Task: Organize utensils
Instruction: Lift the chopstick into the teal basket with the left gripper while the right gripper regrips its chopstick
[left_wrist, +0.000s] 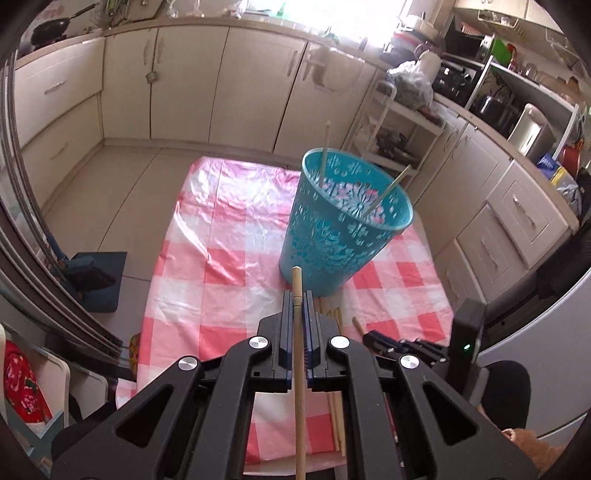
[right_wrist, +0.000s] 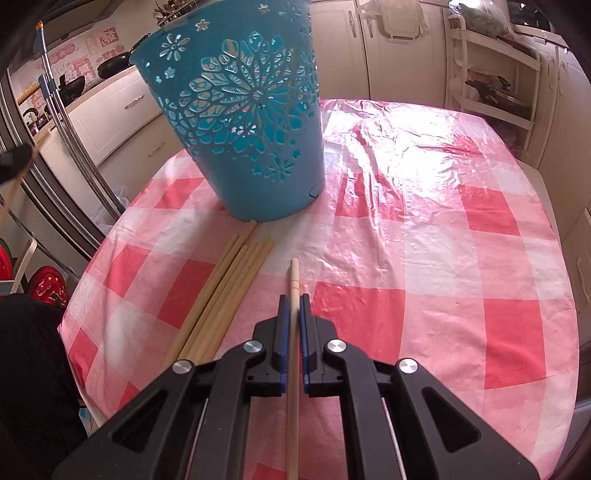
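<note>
A teal openwork basket (left_wrist: 343, 221) stands on the pink checked tablecloth (left_wrist: 221, 236) with two chopsticks (left_wrist: 323, 155) leaning inside it. My left gripper (left_wrist: 297, 295) is shut on a wooden chopstick (left_wrist: 298, 332), held above the table short of the basket. My right gripper (right_wrist: 294, 300) is shut on another chopstick (right_wrist: 293, 280), low over the cloth (right_wrist: 424, 240). The basket (right_wrist: 247, 118) stands ahead and to its left. Several loose chopsticks (right_wrist: 229, 288) lie on the cloth left of the right gripper, their tips near the basket's base.
Cream kitchen cabinets (left_wrist: 184, 81) run along the far wall and right side. A white shelf cart (left_wrist: 402, 129) stands behind the table. A dark dustpan (left_wrist: 96, 280) lies on the floor at left. A metal pole rack (right_wrist: 70, 129) stands left of the table.
</note>
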